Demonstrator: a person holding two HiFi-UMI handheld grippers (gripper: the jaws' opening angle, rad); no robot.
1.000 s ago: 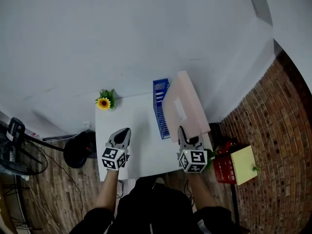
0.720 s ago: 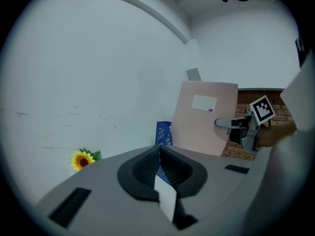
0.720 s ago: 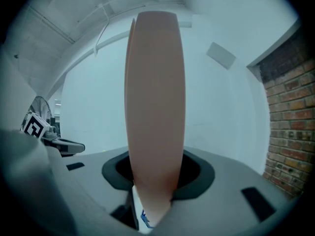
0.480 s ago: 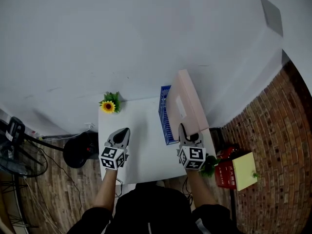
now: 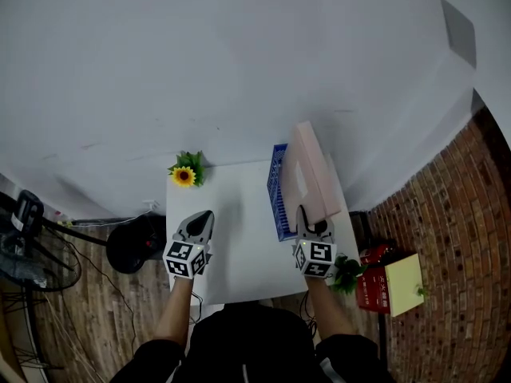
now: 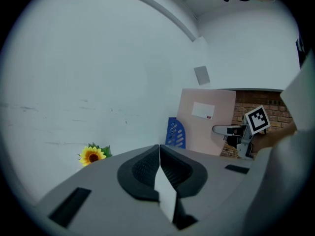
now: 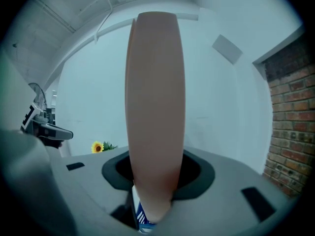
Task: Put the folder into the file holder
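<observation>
A thick pale pink folder (image 5: 311, 174) stands on edge, and my right gripper (image 5: 313, 228) is shut on its near edge. It hangs just right of and above the blue slatted file holder (image 5: 279, 190) on the white table (image 5: 231, 238). In the right gripper view the folder (image 7: 155, 107) fills the gap between the jaws, with a bit of the blue holder (image 7: 141, 216) under it. My left gripper (image 5: 198, 223) rests over the table's left part, shut and empty. The left gripper view shows the folder (image 6: 206, 122) with its white label, the holder (image 6: 175, 133) and the right gripper (image 6: 231, 130).
A sunflower (image 5: 185, 174) lies at the table's far left corner against the white wall. A fan stand (image 5: 132, 242) and cables sit on the wooden floor at left. A green plant (image 5: 347, 274), a red box (image 5: 371, 282) and a yellow box (image 5: 403, 282) are at right, by the brick wall.
The folder, held by the right gripper, has come down and closer to the holder. The left gripper has kept its place over the table.
</observation>
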